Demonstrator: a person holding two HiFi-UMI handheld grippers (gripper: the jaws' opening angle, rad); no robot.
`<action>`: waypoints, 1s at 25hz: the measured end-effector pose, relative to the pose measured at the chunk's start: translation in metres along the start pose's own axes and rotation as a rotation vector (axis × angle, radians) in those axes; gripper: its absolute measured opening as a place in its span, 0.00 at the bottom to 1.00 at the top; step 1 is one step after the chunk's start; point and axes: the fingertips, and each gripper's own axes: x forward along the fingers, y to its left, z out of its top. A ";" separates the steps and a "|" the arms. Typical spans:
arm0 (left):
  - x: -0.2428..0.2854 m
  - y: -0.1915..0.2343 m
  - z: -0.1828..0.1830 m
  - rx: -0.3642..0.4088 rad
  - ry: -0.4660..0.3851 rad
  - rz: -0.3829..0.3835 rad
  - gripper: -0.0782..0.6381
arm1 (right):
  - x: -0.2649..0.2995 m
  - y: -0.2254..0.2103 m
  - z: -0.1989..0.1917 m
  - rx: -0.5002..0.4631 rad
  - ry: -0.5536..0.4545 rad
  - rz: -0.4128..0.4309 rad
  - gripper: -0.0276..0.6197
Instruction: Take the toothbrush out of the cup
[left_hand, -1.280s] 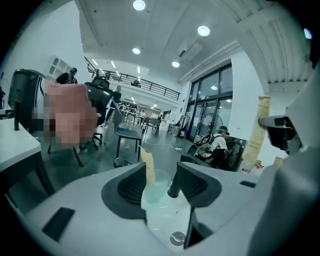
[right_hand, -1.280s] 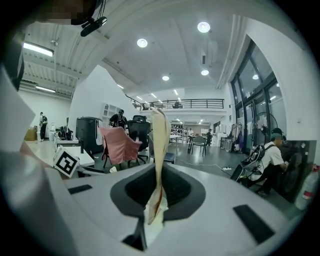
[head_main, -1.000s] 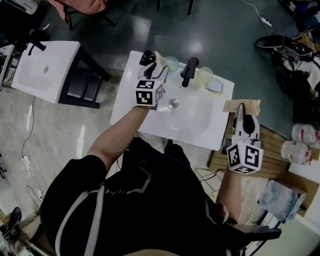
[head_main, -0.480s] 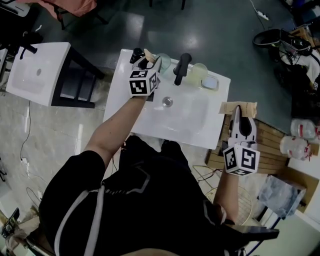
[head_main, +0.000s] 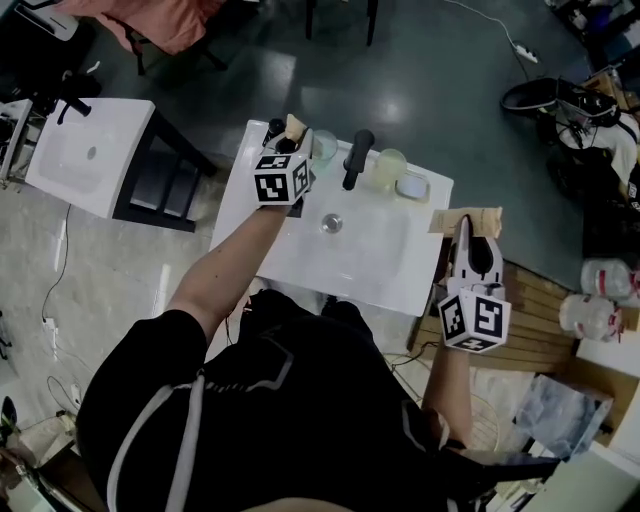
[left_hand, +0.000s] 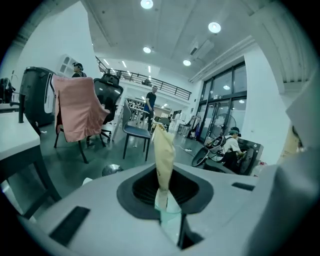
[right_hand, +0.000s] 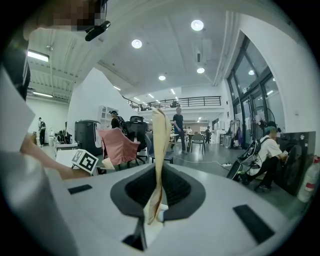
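A white sink (head_main: 300, 262) carries a pale green cup (head_main: 323, 147) on its back rim, left of the black faucet (head_main: 355, 158). My left gripper (head_main: 293, 126) reaches to that cup's left side. In the left gripper view the left gripper (left_hand: 164, 145) has its jaws closing, tan pads together. A thin pale green handle (left_hand: 168, 220), seemingly the toothbrush, is pinched low between them. The right gripper (head_main: 468, 216) hangs off the sink's right edge. It is shut with nothing in it, as the right gripper view shows (right_hand: 159, 131).
A yellowish cup (head_main: 388, 168) and a pale dish (head_main: 412, 186) stand right of the faucet. A small black object (head_main: 274, 129) sits at the back left corner. A second sink (head_main: 90, 155) stands at left, a wooden pallet (head_main: 545, 325) and bottles (head_main: 600, 290) at right.
The left gripper moved toward the back of the sink beside the green cup, and its jaws went from wide open to closed. The right gripper stayed in place.
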 end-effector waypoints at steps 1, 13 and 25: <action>-0.004 -0.002 0.007 0.008 -0.010 -0.004 0.16 | 0.002 0.000 0.003 0.005 -0.008 0.007 0.09; -0.091 -0.047 0.112 0.116 -0.185 -0.084 0.16 | 0.015 -0.012 0.057 0.043 -0.116 0.051 0.09; -0.180 -0.057 0.165 0.178 -0.256 -0.127 0.16 | 0.030 0.003 0.093 0.039 -0.159 0.076 0.09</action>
